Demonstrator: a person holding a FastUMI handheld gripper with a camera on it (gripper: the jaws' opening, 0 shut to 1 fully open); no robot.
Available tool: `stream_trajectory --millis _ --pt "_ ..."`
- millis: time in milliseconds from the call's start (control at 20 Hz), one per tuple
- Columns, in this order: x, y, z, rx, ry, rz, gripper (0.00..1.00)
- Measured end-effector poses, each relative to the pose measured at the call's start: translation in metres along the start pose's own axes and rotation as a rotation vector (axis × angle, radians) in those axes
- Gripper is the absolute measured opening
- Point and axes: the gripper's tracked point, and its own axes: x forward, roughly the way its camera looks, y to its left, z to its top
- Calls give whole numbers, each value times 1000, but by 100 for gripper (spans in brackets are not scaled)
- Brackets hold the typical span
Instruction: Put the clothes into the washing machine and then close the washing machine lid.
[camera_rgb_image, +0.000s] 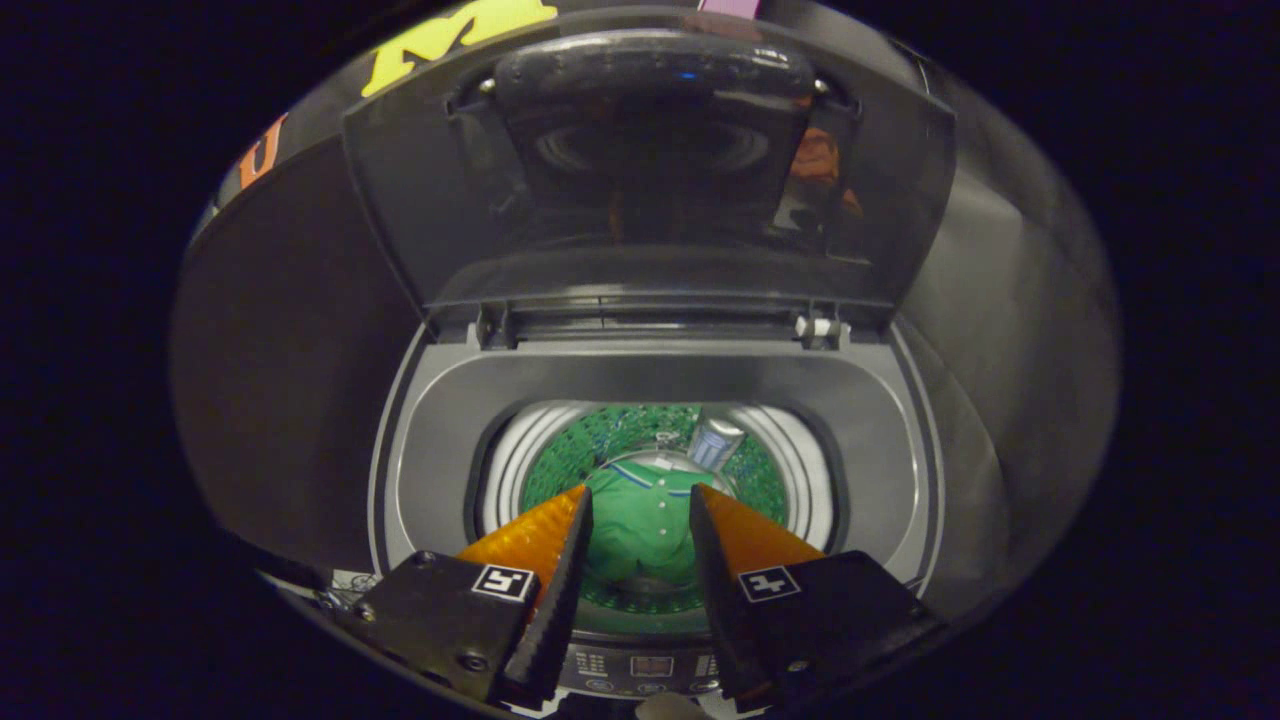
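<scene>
Closest to me, my gripper (640, 525) has its fingers spread apart, grasping nothing; the gap between them looks straight down into the machine. Each finger mount carries a small square black-and-white marker tag (503, 582), a coded pattern and not writing I can read.

Just below and between the finger bases sits the control panel (650, 668) on the near edge of the washing machine (430, 450). It has rows of small printed legends and round buttons, but they are too small and blurred for me to make out any word or brand.

Beyond the fingertips is the drum (560, 450), its perforated wall showing green. Inside it lies the green shirt (640, 525), a polo type with a collar edged in white and blue and a row of small white buttons down the front; it rests at the bottom of the drum, seen right between my fingers. On the far side of the drum wall, a little right of the shirt, there is a small grey-blue fitting (716, 444) whose nature I cannot tell.

Farther back, the grey top deck rings the opening, and behind it the washing machine lid (420, 200) stands raised on its hinges, dark and translucent, with reflections on it.
</scene>
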Motion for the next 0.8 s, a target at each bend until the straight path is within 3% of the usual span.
stream_trajectory --millis 250,800 --pt "-29 1 33 -49 -114 -4 61" --pt "-97 8 130 9 -326 11 61"
